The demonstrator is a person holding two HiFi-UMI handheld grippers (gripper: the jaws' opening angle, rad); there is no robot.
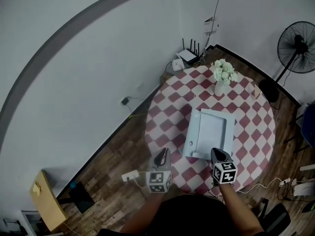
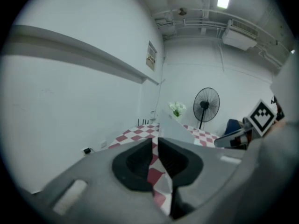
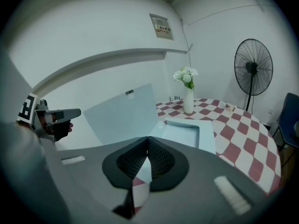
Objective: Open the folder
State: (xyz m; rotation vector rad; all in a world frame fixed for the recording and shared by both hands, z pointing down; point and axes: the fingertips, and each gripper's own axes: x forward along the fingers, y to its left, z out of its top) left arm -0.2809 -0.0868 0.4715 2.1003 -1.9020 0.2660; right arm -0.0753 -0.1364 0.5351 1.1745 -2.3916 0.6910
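A pale blue folder (image 1: 214,132) lies on the round checkered table (image 1: 165,114). Its cover (image 1: 193,134) stands lifted at the left side, and in the right gripper view the cover (image 3: 124,113) rises as a tilted sheet over the folder's base (image 3: 184,132). My right gripper (image 1: 217,153) is at the folder's near corner; its jaws (image 3: 147,146) are shut with the cover's corner pinched between them. My left gripper (image 1: 161,154) hovers left of the folder, apart from it. Its jaws (image 2: 155,146) stand a narrow gap apart with only tablecloth showing through.
A white vase of flowers (image 1: 222,77) stands at the table's far side. A router (image 1: 189,55) sits by the wall, a standing fan (image 1: 295,41) at the right. A power strip (image 1: 130,176) lies on the wooden floor near the left gripper.
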